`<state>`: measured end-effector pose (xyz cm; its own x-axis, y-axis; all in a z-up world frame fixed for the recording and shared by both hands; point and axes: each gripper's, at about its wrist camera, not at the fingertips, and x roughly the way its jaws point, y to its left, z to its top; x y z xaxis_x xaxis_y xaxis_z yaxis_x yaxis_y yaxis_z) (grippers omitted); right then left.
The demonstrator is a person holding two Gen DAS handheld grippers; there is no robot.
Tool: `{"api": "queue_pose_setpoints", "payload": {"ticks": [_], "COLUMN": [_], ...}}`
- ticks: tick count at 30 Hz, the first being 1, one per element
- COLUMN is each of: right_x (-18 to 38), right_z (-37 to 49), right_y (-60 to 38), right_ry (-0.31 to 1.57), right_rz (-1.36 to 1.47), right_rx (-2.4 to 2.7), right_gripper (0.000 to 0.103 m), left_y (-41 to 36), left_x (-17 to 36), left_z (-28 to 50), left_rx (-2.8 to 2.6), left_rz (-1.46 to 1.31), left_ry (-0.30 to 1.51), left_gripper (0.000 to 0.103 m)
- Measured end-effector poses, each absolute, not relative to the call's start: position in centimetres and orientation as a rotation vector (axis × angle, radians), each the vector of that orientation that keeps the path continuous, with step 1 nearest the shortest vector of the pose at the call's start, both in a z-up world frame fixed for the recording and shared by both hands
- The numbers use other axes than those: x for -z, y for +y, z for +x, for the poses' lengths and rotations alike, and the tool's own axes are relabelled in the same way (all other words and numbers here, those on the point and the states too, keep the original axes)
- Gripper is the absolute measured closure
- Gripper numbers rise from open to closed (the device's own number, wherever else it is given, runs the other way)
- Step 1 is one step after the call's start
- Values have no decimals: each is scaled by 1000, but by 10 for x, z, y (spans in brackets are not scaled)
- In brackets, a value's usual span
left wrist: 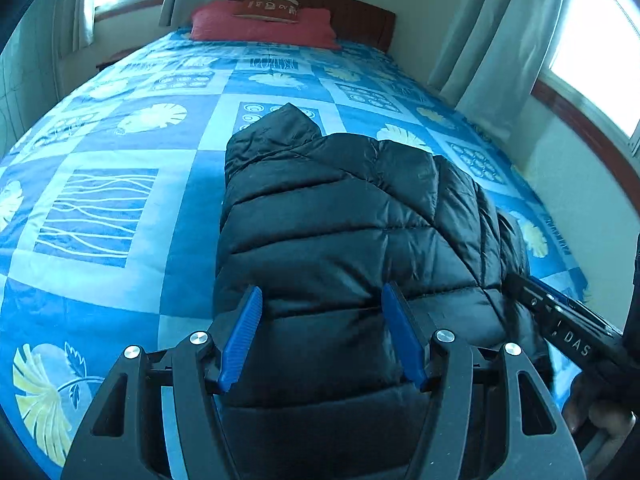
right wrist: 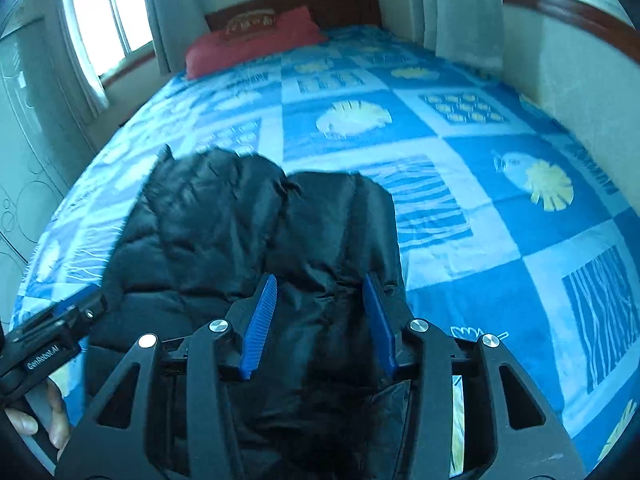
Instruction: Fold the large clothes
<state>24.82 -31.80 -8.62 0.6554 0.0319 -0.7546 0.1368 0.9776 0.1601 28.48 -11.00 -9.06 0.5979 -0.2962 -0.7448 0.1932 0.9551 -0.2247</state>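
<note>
A black puffer jacket (left wrist: 344,216) lies folded lengthwise on the blue patterned bed, hood end pointing to the headboard; it also shows in the right wrist view (right wrist: 240,232). My left gripper (left wrist: 322,300) is open, its blue pads standing over the jacket's near hem. My right gripper (right wrist: 320,290) is open too, over the jacket's near right part. The right gripper's body shows at the left wrist view's right edge (left wrist: 568,328), and the left gripper's body at the right wrist view's left edge (right wrist: 52,336).
The bed cover (left wrist: 120,208) spreads wide to both sides of the jacket. A red pillow (left wrist: 260,26) lies at the wooden headboard (left wrist: 360,12). Curtained windows (left wrist: 500,40) and a wall flank the bed on the right, a window and wardrobe (right wrist: 28,120) on the left.
</note>
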Motion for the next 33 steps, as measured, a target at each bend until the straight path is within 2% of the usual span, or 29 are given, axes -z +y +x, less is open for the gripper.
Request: {"api": "queue_pose_setpoints", "payload": {"ticks": [5, 13, 33], "right_x": [116, 135, 126], "right_z": [255, 260, 253], "right_y": [-322, -323, -311], "right_ry": [868, 846, 823], "right_rz": [222, 232, 189], "right_rx": [53, 65, 101], "right_gripper": [60, 60, 60], "left_y": [-122, -128, -129], "left_x": [106, 123, 126], "left_z": [292, 301, 302], "left_rx": [271, 236, 244], "left_rz": [-82, -71, -66], "left_ry": [899, 889, 891], "left_gripper": [35, 34, 34]}}
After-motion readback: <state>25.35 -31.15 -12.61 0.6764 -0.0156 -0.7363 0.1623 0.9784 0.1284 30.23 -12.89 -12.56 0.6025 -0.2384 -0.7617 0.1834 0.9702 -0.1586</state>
